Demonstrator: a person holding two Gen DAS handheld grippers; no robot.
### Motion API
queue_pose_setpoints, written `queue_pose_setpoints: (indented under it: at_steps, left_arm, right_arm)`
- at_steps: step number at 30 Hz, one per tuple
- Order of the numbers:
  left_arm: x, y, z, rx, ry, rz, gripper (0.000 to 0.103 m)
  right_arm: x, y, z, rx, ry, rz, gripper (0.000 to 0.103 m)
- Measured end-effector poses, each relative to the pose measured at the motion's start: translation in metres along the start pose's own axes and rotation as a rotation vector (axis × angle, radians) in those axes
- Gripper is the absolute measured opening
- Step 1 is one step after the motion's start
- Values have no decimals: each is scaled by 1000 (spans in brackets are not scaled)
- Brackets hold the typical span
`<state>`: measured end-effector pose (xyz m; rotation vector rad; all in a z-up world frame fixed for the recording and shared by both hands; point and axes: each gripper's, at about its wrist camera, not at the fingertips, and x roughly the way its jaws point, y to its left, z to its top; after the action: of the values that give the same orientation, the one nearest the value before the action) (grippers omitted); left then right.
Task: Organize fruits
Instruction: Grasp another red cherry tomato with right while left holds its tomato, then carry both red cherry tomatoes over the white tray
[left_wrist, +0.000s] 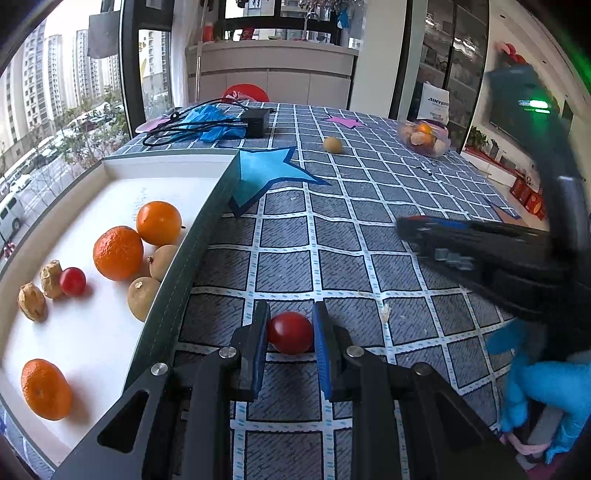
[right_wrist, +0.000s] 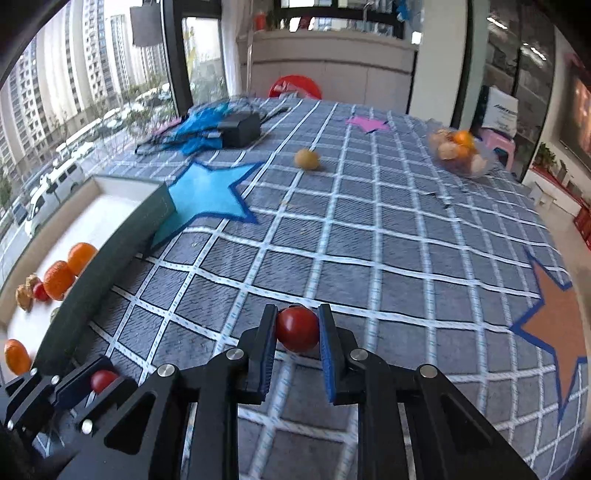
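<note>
- Left wrist view: the left gripper (left_wrist: 290, 332) has its two blue-padded fingers closed against a red cherry tomato (left_wrist: 290, 333), low over the checked tablecloth (left_wrist: 332, 240) and just beside the green outer wall of the tray (left_wrist: 192, 243).
- The white tray floor carries three mandarins (left_wrist: 118, 253), a second small red tomato (left_wrist: 72, 281), pale brown longan-like fruits (left_wrist: 142, 298) and two wrinkled brown fruits (left_wrist: 32, 301).
- Right wrist view: the right gripper (right_wrist: 297, 330) is clamped on another red tomato (right_wrist: 297, 329), above the cloth and well apart from the tray.
- The left gripper shows at the lower left of this view, its tomato visible between the fingers.
- Far side of the table: one loose yellow-brown fruit (right_wrist: 306, 159) lies alone near a blue star mat (right_wrist: 207, 194); a clear bag of fruit (right_wrist: 460, 151) sits at the right edge.
- A black adapter with its cable (left_wrist: 255, 123) rests beside blue gloves (left_wrist: 207, 118).
</note>
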<state>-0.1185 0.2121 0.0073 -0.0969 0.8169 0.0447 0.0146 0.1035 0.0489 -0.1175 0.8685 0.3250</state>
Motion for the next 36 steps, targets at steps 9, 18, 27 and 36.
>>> queue_pose_setpoints:
  at_steps: [9, 18, 27, 36]
  left_arm:
    - [4, -10, 0, 55, -2, 53, 25]
    - [4, -14, 0, 77, -7, 79, 25]
    - [4, -17, -1, 95, -13, 97, 25]
    - [5, -17, -1, 91, -11, 91, 25]
  right_arm:
    - [-37, -46, -47, 151, -29, 33, 23]
    - [-40, -60, -58, 226, -63, 18, 23]
    - [-39, -68, -61, 265, -58, 59, 23]
    - [-38, -68, -61, 267, -51, 67, 23]
